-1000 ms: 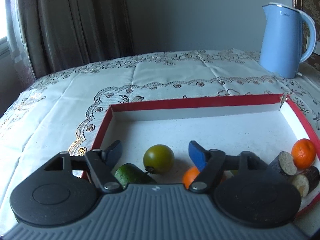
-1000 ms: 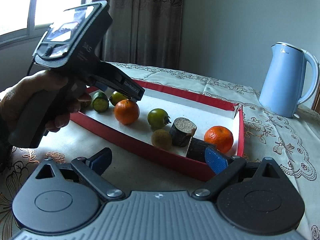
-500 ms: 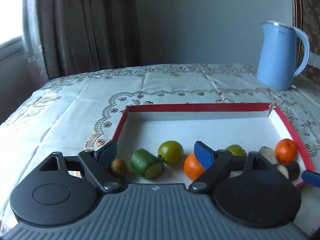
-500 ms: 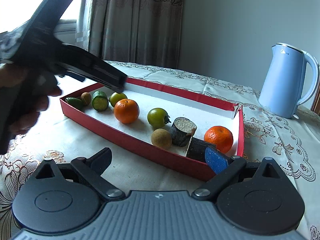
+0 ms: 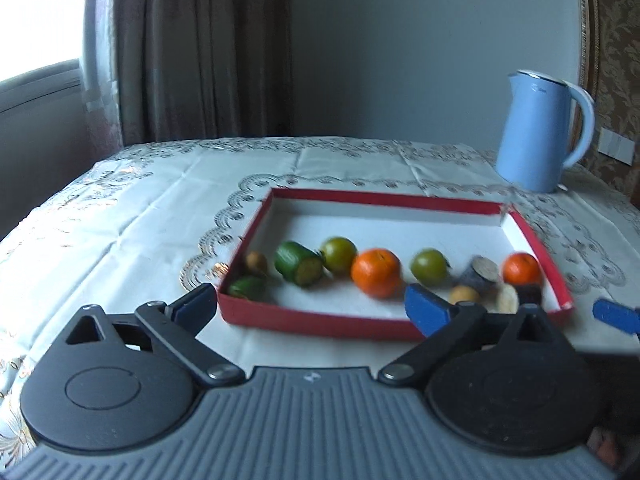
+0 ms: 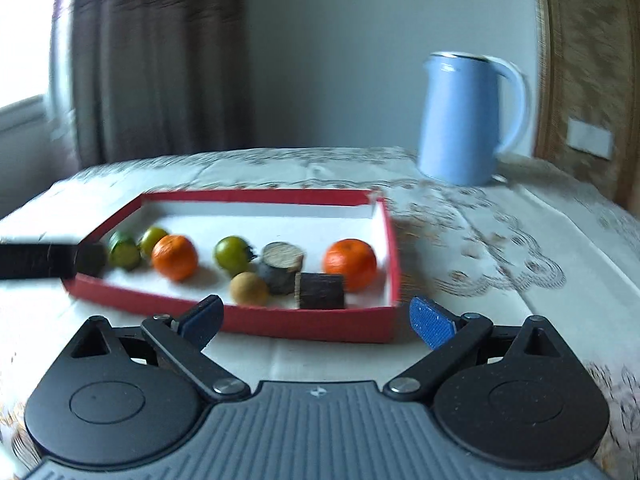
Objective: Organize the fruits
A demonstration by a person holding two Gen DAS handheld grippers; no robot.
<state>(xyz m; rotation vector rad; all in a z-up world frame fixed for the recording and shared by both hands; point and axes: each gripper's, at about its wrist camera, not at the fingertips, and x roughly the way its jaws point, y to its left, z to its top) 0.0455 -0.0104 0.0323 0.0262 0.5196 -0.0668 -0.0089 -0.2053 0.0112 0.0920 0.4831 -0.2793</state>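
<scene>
Inside the red tray on the table, fruits are being kept in a row; both hand-held grippers, left and right, are being held wide open, empty.

A home room. A patterned tablecloth covers the table, with heavy curtains and a blue kettle behind.
</scene>
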